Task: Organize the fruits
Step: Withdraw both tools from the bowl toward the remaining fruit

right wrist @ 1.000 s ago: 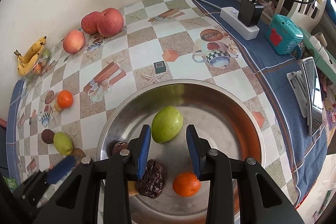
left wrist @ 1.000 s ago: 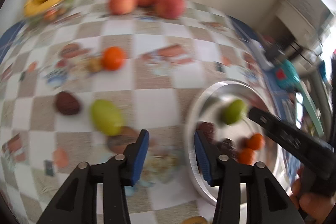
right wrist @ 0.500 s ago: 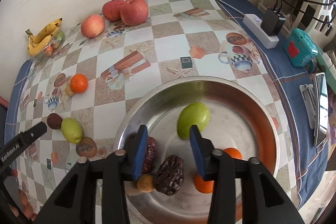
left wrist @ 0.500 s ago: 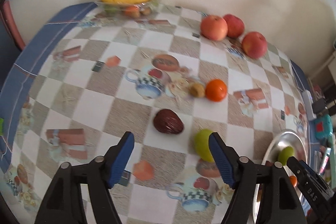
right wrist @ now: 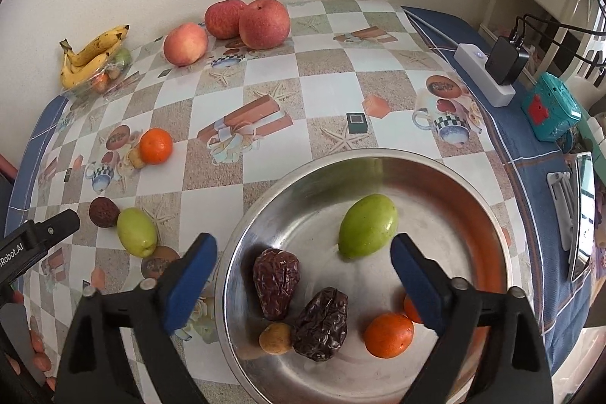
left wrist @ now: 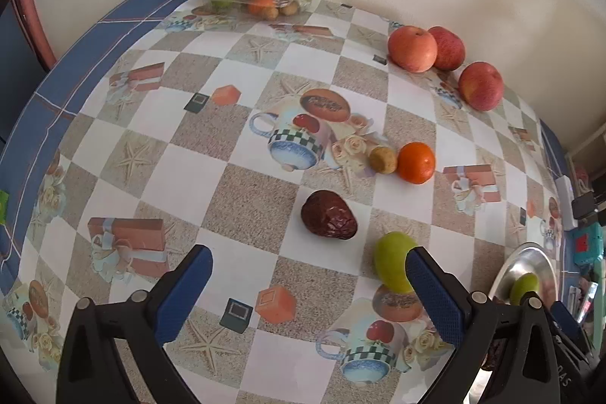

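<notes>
— Hovering my left gripper (left wrist: pixel 308 284) over the counter (left wrist: pixel 242 192), jaws spread wide, holding nothing. A smooth green fruit (left wrist: pixel 394 265) sits by the right pad; a wrinkled dark date (left wrist: pixel 328 219) lies beyond.

— And the right?

— My right gripper (right wrist: pixel 303 273) gapes empty above the shiny metal bowl (right wrist: pixel 473 199): green oval fruit (right wrist: pixel 367 226), two wrinkly dates (right wrist: pixel 275 282), round oranges (right wrist: pixel 388 334) inside.

We count three apples (right wrist: pixel 185 44) at the far side of the desk (right wrist: pixel 329 89) and one bunch of bananas (right wrist: pixel 91 53) at far left. Loose on the desk: one orange (right wrist: pixel 155 145), one date (right wrist: pixel 103 212), one green fruit (right wrist: pixel 136 232). In the bowl (right wrist: pixel 492 226): two dates (right wrist: pixel 275 283), two oranges (right wrist: pixel 388 335), one green fruit (right wrist: pixel 367 226).
</notes>
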